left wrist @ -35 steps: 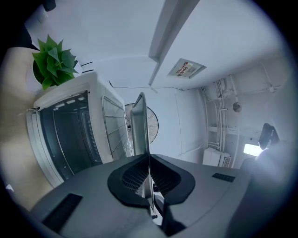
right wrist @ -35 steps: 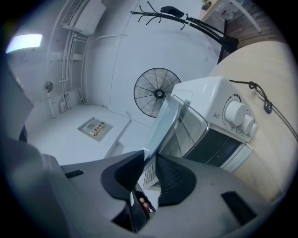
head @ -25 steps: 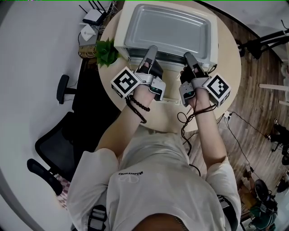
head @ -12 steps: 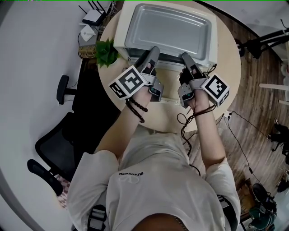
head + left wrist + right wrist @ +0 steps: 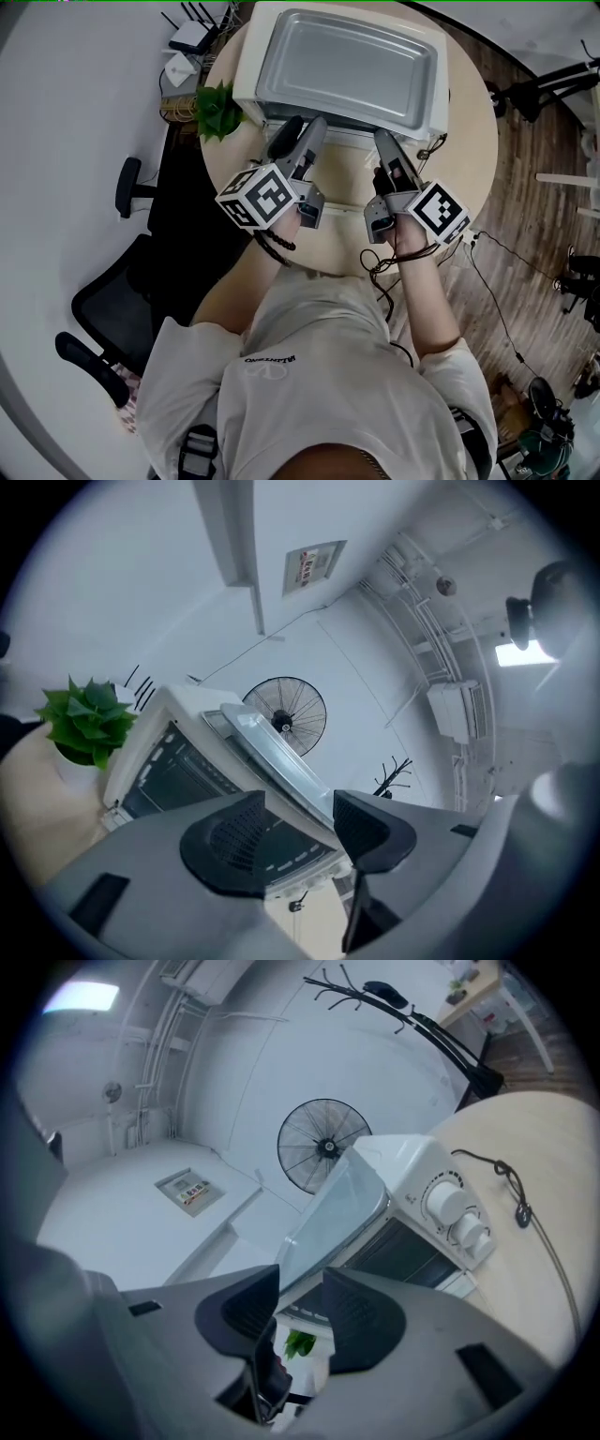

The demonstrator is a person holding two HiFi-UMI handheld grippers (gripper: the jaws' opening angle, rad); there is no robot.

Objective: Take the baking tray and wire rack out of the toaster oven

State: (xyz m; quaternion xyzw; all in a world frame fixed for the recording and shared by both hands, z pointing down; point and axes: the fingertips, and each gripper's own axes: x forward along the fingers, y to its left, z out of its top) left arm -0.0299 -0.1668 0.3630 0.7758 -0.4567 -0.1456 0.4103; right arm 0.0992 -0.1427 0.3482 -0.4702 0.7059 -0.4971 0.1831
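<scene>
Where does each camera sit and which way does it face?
Head view: on the head, looking steeply down at toaster oven and table; arms, torso, left gripper, right gripper show.
Left gripper view: on left gripper, facing oven front; own jaws, just opened, empty.
Right gripper view: on right gripper, facing oven; jaws likewise.
Gripper views share baking tray, fan.

so the shallow silver baking tray (image 5: 347, 66) is just lying flat, open side up, right on top of the white toaster oven (image 5: 247, 94)
</scene>
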